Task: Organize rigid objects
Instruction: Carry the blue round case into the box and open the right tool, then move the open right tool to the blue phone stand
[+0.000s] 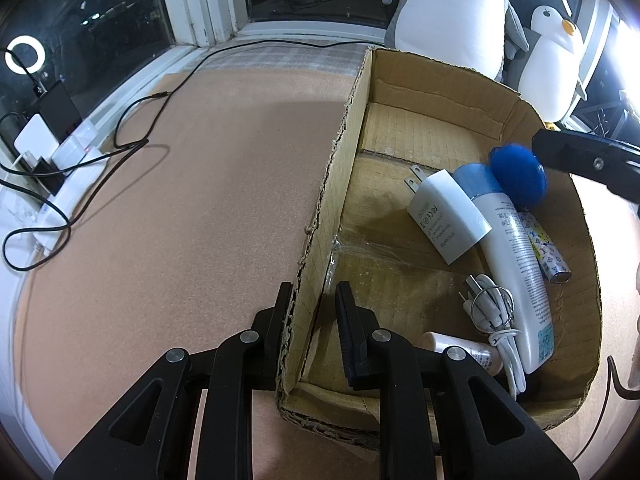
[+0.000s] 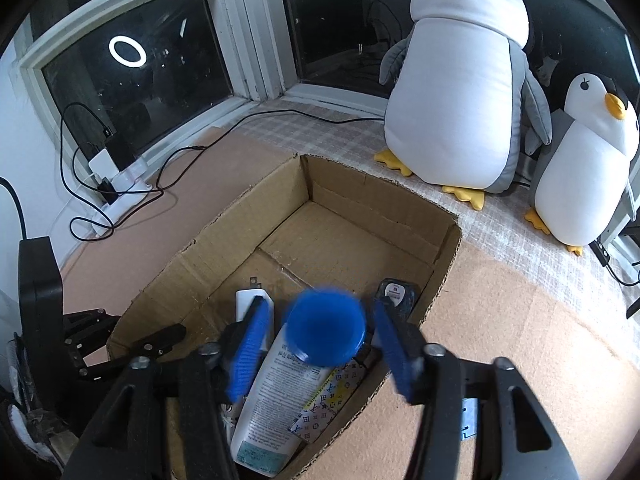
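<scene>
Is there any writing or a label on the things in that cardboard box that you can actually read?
White charger: grey markings and fine print, too small to read.
White tube: lines of small print, blurred; no word is sure.
Patterned stick: coloured monogram signs, no words.
Dark object: white barcode label, unreadable.

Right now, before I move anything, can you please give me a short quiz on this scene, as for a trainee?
1. True or false: the left tongs clamp a wall of the box.
2. Which lies in the box? A charger; B spoon; C cup.
3. What colour is the round thing between the right tongs?
Key: 1 true; 2 A; 3 blue.
</scene>
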A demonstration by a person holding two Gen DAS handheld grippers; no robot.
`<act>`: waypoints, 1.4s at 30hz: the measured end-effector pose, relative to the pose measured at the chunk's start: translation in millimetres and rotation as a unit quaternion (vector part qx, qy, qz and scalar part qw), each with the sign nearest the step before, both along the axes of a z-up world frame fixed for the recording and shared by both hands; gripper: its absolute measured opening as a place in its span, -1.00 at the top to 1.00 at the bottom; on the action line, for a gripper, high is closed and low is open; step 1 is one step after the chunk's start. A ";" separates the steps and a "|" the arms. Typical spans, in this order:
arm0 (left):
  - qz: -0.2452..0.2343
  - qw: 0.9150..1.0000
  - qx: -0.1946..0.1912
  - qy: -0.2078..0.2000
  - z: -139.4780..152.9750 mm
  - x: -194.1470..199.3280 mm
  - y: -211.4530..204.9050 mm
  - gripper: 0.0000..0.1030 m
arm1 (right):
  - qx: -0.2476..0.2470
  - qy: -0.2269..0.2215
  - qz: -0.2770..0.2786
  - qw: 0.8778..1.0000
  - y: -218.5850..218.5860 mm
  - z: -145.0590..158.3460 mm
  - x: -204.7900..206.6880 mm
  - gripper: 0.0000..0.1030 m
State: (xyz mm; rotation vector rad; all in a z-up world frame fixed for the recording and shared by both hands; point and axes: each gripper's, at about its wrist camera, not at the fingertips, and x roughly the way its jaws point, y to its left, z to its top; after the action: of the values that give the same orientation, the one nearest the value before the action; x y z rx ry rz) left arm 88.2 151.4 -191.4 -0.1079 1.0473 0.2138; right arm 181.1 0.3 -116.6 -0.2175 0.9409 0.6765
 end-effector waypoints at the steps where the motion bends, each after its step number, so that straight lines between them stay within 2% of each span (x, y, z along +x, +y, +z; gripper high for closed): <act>1: 0.000 1.000 0.000 0.000 0.0 0.1 0.1 0.63 | 0.002 -0.003 -0.003 1.000 -1.0 1.4 -0.1 -0.20; 6: 0.000 1.000 0.000 0.000 0.0 -0.2 0.1 0.63 | 0.012 -0.012 -0.012 1.000 -4.3 4.6 1.1 -0.33; 22: 0.000 1.000 0.000 0.000 0.2 0.3 0.0 0.63 | 0.022 -0.022 -0.027 0.999 -21.2 13.4 -3.5 -0.33; 27: 0.000 1.000 0.000 0.000 0.7 0.5 -0.1 0.63 | 0.016 -0.018 -0.051 0.998 -40.2 15.5 -1.5 -0.34; 31: 0.001 1.000 -0.001 0.000 0.7 0.6 -0.1 0.63 | 0.022 0.005 -0.086 0.996 -69.3 14.3 4.6 -0.34; 36: 0.001 1.000 -0.001 -0.001 1.5 0.9 -0.5 0.63 | 0.042 0.054 -0.130 0.989 -108.7 5.9 12.7 -0.34; 42: 0.000 1.000 -0.001 -0.001 1.7 0.9 -0.6 0.63 | 0.061 0.115 -0.175 0.976 -147.8 -17.3 18.0 -0.34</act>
State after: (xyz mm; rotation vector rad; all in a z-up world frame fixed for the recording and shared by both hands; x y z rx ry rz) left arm 89.1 150.8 -189.7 -0.1100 1.0462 0.2133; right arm 199.1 -147.4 -133.8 0.1384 1.1212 0.4359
